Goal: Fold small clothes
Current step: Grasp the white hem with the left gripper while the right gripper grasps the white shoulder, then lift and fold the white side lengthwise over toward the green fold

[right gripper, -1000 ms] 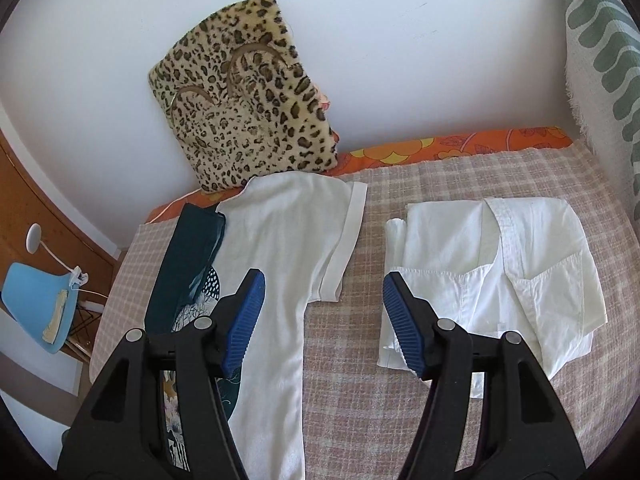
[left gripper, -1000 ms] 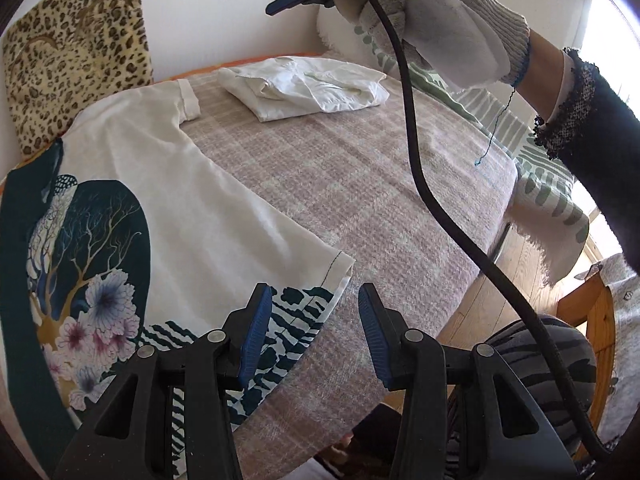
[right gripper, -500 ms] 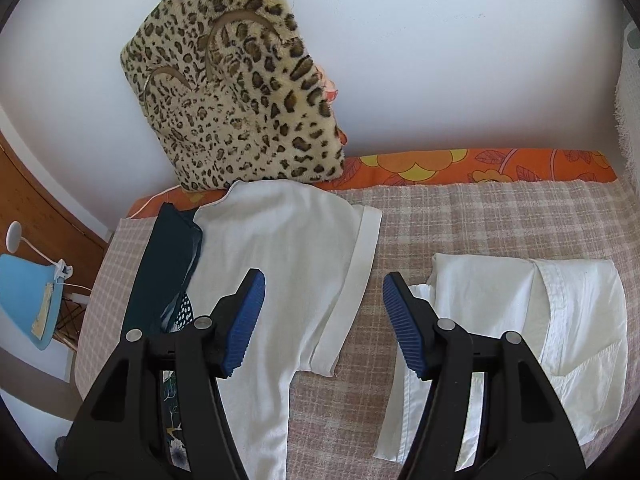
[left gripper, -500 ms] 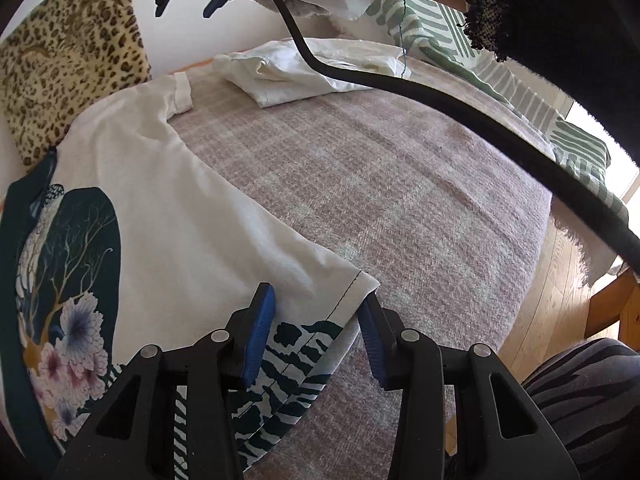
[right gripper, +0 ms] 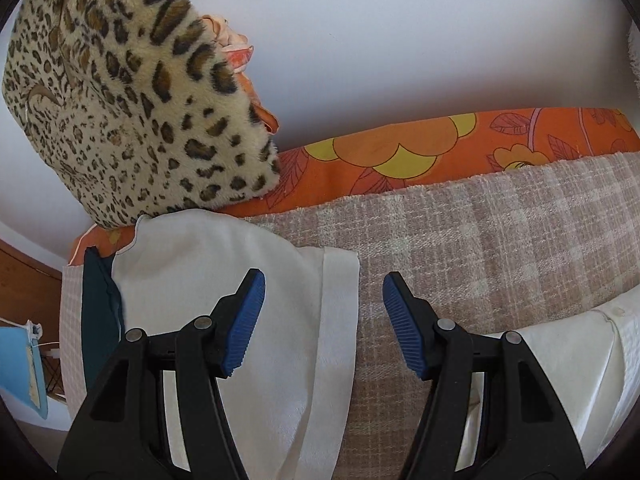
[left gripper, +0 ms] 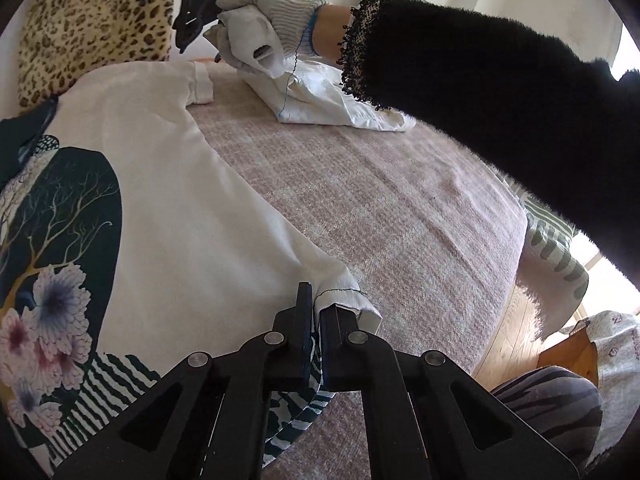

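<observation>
White printed T-shirt point(left gripper: 168, 216) spread flat on a checked bedspread point(left gripper: 380, 208), near hem corner pinched between the shut fingers of the left gripper point(left gripper: 314, 316), cloth bunched just past the fingertips. Grip at the corner likely chosen to carry that side edge across the shirt in a single fold.

Far sleeve cuff point(right gripper: 338, 320) lying between the parted blue pads of the right gripper point(right gripper: 323, 324), nothing yet pinched; pads apparently not touching the cloth, cuff a little nearer the pad point(right gripper: 244, 320) at frame left. Poised, by the look of it, to take the shoulder end so both ends of the edge lift together. Same tool visible from the left wrist, held in a gloved hand point(left gripper: 256, 32) beyond a dark fuzzy sleeve point(left gripper: 500, 112), well apart from the left fingers.

Already-folded white shirt point(left gripper: 336, 100) resting beside the right fingers, at frame right of them in the right-wrist view. Leopard-print cushion point(right gripper: 120, 92) leaning against the wall ahead of both grippers, orange floral sheet point(right gripper: 460, 148) showing at the bedspread's far edge.
</observation>
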`<state>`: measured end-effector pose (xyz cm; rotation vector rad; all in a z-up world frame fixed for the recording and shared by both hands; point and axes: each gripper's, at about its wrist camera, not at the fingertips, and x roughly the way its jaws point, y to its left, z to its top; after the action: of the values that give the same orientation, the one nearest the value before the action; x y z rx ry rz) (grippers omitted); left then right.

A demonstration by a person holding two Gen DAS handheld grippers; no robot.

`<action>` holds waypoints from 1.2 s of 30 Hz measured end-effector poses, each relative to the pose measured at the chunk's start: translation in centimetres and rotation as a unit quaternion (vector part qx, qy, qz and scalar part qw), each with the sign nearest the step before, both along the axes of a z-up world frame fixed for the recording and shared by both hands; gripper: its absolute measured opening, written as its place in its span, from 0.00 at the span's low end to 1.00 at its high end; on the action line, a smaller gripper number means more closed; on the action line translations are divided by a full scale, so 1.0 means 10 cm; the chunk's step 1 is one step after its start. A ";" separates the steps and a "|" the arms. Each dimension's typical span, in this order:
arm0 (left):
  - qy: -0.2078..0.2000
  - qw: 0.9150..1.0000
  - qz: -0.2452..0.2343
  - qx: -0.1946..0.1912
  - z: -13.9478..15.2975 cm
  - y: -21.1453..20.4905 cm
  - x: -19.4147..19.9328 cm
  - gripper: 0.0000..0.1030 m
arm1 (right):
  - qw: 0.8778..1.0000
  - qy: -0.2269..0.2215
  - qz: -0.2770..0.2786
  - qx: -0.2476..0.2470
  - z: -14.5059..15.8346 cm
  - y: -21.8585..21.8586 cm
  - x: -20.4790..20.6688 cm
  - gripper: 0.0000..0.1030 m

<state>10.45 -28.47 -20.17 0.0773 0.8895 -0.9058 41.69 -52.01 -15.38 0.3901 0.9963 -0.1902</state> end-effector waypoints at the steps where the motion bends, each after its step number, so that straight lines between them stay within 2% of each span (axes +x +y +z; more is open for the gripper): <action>1: 0.000 1.000 0.003 -0.005 0.02 0.02 0.00 0.02 | 1.000 0.002 -0.003 0.005 -0.05 -0.02 0.03 0.63; 5: 0.010 1.000 0.008 -0.018 0.03 0.08 0.03 0.02 | 1.000 0.003 -0.005 0.018 -0.19 -0.06 0.09 0.63; 10: 0.041 0.997 0.033 -0.048 0.01 0.22 0.11 0.02 | 1.000 -0.007 0.013 -0.011 -0.20 0.04 0.14 0.63; 11: 0.043 0.997 0.037 -0.051 0.01 0.24 0.12 0.02 | 1.000 -0.008 0.014 -0.021 -0.20 0.08 0.15 0.59; 12: 0.044 0.997 0.041 -0.052 0.01 0.26 0.13 0.02 | 0.999 -0.008 0.013 -0.035 -0.20 0.12 0.15 0.54; 14: 0.049 0.996 0.049 -0.061 0.02 0.31 0.14 0.02 | 0.998 -0.003 0.014 -0.060 -0.20 0.21 0.16 0.26; 16: 0.055 0.995 0.055 -0.067 0.01 0.33 0.14 0.02 | 0.998 -0.004 0.021 -0.066 -0.20 0.30 0.17 0.12; 17: 0.057 0.994 0.058 -0.070 0.01 0.34 0.14 0.02 | 0.997 -0.005 0.024 -0.071 -0.18 0.33 0.18 0.09; 27: 0.056 0.988 0.083 -0.118 0.12 0.60 0.11 0.01 | 0.994 -0.027 0.028 -0.098 0.24 0.67 0.24 0.07; 30: 0.042 0.991 0.059 -0.109 0.12 0.54 0.09 0.01 | 0.992 -0.028 0.040 -0.119 0.33 0.83 0.28 0.06; 33: 0.042 0.995 0.040 -0.082 0.08 0.43 0.02 0.01 | 0.991 -0.024 0.044 -0.124 0.33 0.88 0.29 0.06; 35: 0.054 0.994 0.038 -0.085 0.05 0.38 -0.01 0.06 | 0.991 -0.022 0.042 -0.123 0.35 0.81 0.24 0.06; 36: 0.057 0.994 0.038 -0.081 0.05 0.35 -0.03 0.15 | 0.992 -0.022 0.041 -0.121 0.34 0.78 0.23 0.06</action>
<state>10.13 -24.99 -19.62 -0.1478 0.9152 -0.9147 43.99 -44.20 -11.94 0.1310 0.9317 -0.2250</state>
